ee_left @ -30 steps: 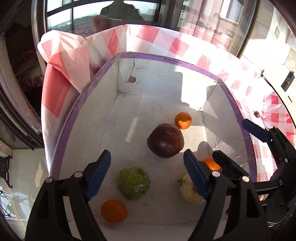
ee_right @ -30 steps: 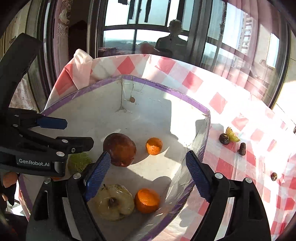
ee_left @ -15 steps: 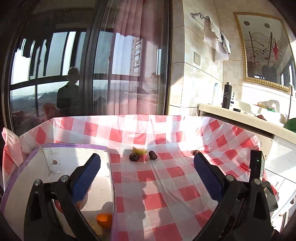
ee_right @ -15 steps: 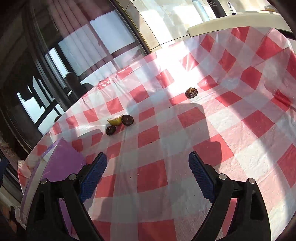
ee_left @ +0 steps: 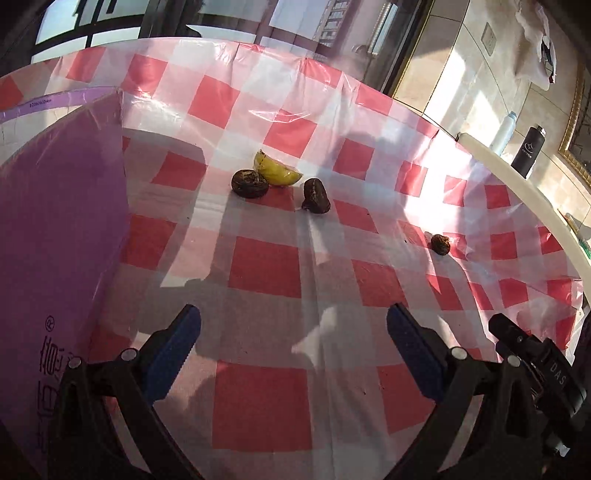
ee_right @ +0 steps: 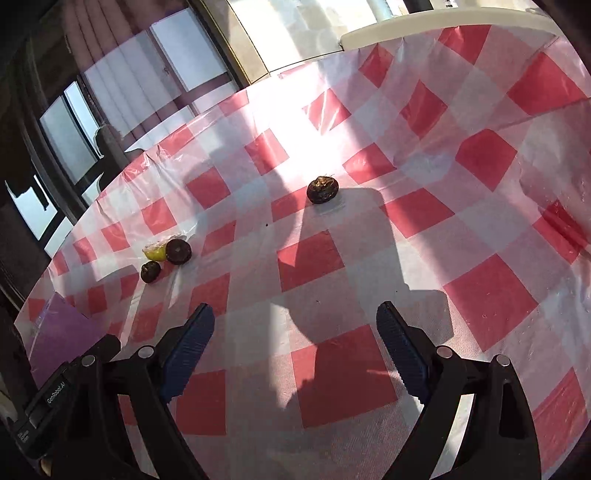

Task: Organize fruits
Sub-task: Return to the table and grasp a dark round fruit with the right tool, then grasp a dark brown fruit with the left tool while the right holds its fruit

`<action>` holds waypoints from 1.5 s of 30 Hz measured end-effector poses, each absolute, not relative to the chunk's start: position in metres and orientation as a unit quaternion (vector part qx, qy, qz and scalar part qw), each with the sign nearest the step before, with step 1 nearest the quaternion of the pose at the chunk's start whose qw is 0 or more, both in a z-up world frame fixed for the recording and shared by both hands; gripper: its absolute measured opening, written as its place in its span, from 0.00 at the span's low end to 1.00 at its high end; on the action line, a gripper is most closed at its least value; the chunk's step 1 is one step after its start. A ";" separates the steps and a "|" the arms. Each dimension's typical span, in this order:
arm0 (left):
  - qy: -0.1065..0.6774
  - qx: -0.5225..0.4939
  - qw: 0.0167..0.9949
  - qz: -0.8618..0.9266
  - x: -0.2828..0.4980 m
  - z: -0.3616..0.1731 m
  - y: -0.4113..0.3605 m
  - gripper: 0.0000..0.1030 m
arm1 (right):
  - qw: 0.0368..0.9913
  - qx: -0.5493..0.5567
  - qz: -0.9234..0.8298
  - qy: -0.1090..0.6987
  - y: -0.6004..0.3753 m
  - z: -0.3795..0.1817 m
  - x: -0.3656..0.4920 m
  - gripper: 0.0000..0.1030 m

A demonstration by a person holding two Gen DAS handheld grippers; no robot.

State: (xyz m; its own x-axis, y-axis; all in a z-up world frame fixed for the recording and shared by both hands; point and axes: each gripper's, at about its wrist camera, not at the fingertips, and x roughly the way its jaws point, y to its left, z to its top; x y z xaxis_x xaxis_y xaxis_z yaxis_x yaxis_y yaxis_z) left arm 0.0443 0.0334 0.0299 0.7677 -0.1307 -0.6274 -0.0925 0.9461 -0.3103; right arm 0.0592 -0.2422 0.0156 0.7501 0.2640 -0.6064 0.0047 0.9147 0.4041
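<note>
Hovering over the checked cloth [ee_left: 266, 269], we hold both the left gripper [ee_left: 293, 345] and the right gripper [ee_right: 295, 341] spread and empty, dark fruits [ee_left: 316, 195] ahead

A table covered by a plastic cloth [ee_left: 266, 266] with red and white squares fills most of the room in front of me. Strong sunlight falls across it and makes a bright patch near the far edge, with long dark shadows beside it. Behind the table there are tall windows [ee_left: 103, 22] with dark frames, and a pale pink curtain [ee_right: 122, 74] hangs beside the glass. The wall [ee_left: 461, 74] on the right has beige tiles and a socket [ee_left: 488, 38]. A white shelf [ee_left: 517, 177] runs along this wall; a black bottle [ee_left: 528, 151] and a white bottle [ee_left: 504, 129] stand on it. A gold picture frame [ee_left: 576, 122] hangs above.
</note>
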 end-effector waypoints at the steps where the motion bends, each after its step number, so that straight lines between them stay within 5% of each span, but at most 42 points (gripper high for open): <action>1: 0.342 -0.172 0.923 -0.018 0.045 0.028 0.036 0.98 | 0.915 0.189 0.066 0.350 -0.243 0.015 0.072 0.84; 17: 0.337 -0.226 0.914 -0.016 0.045 0.026 0.049 0.98 | 0.891 0.050 -0.033 0.450 -0.224 0.000 0.262 0.77; 23: 0.334 -0.233 0.913 -0.013 0.044 0.025 0.052 0.98 | 0.898 0.034 -0.021 0.437 -0.211 0.003 0.239 0.38; 36: 0.345 -0.206 0.914 -0.049 0.048 0.027 0.042 0.98 | 0.903 0.241 0.085 0.345 -0.258 0.006 0.132 0.38; 45: 0.395 -0.145 0.907 0.008 0.134 0.024 0.008 0.98 | 0.902 0.240 0.115 0.340 -0.245 0.010 0.144 0.38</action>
State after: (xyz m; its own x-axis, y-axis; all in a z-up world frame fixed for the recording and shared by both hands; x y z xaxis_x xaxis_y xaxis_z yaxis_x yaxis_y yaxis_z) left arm 0.1345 0.0080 0.0239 0.6886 -0.0990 -0.7184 -0.1292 0.9580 -0.2559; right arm 0.1437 -0.2450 0.0098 0.7430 0.3696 -0.5580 -0.0439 0.8588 0.5104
